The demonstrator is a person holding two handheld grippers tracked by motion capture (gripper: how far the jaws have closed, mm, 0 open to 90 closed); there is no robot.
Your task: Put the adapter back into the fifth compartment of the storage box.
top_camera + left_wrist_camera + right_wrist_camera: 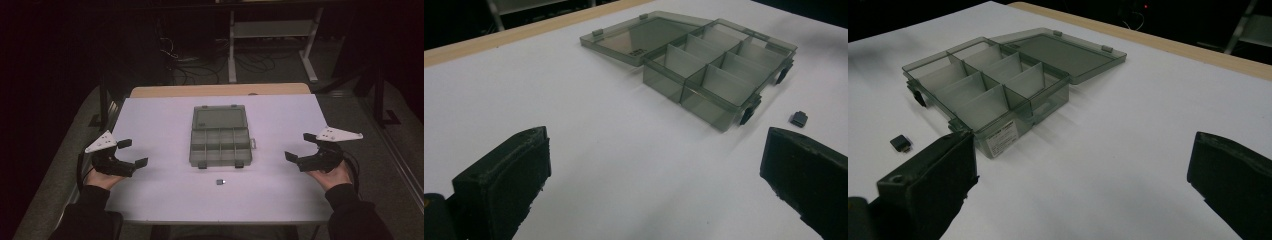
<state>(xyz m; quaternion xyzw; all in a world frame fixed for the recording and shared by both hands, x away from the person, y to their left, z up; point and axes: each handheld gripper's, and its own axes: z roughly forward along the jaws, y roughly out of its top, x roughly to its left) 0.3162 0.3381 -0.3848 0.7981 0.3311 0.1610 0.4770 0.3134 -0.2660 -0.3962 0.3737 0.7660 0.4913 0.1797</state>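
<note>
A smoky transparent compartment box [220,145] lies open at the middle of the white table, lid [219,117] folded flat behind it; its several compartments look empty [719,70] [988,80]. A small dark block [220,182] rests on the table just in front of the box [799,118] [900,143]. My left gripper [133,153] hovers at the table's left, jaws wide open, nothing between them. My right gripper [300,146] is held at the table's right, also open and empty.
The white table top [165,190] has a wooden strip [220,90] along its far edge. Beyond stand a metal rack's legs [232,60] and loose cables [195,65] on the dark floor.
</note>
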